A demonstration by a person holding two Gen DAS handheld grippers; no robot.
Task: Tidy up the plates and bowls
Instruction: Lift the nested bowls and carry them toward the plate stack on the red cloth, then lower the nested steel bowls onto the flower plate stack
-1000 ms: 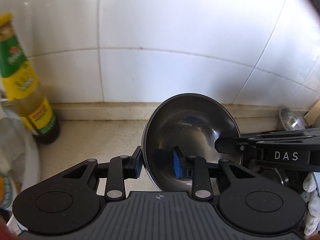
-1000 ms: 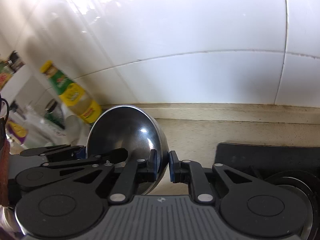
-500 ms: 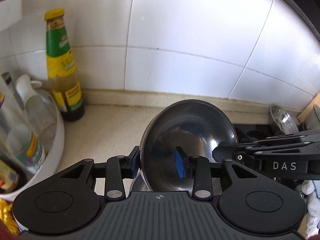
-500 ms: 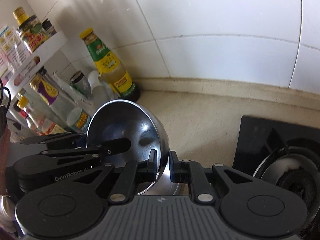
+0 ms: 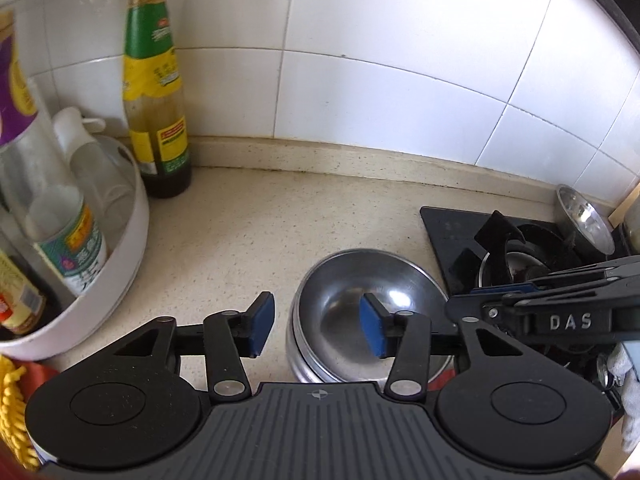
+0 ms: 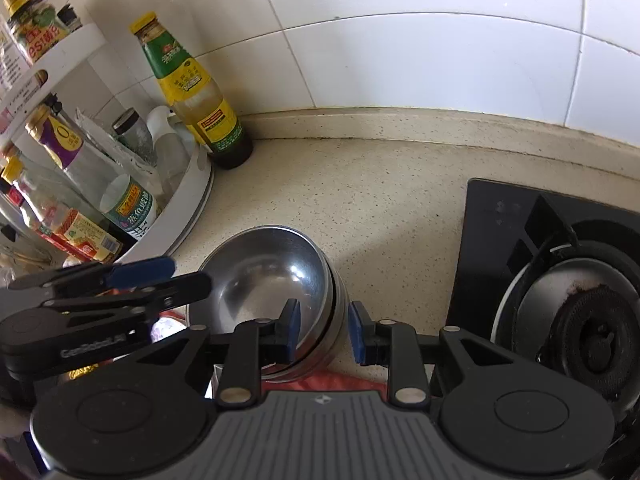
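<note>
A steel bowl [image 5: 360, 304] sits nested in a stack of steel bowls on the beige counter; it also shows in the right wrist view [image 6: 272, 276]. My left gripper [image 5: 316, 326] is open, its jaws astride the bowl's left rim without touching it. My right gripper [image 6: 323, 330] is open, its jaws astride the bowl's right rim. Each gripper shows in the other's view.
A white round rack [image 5: 120, 264] with bottles stands at the left. A tall sauce bottle [image 5: 158, 92] stands by the tiled wall. A black gas hob [image 6: 560, 280] lies at the right, with a small steel cup [image 5: 582, 216] behind it.
Both grippers carried the tilted bowl down, set it level on the stack of bowls, and opened, letting go of its rim.
</note>
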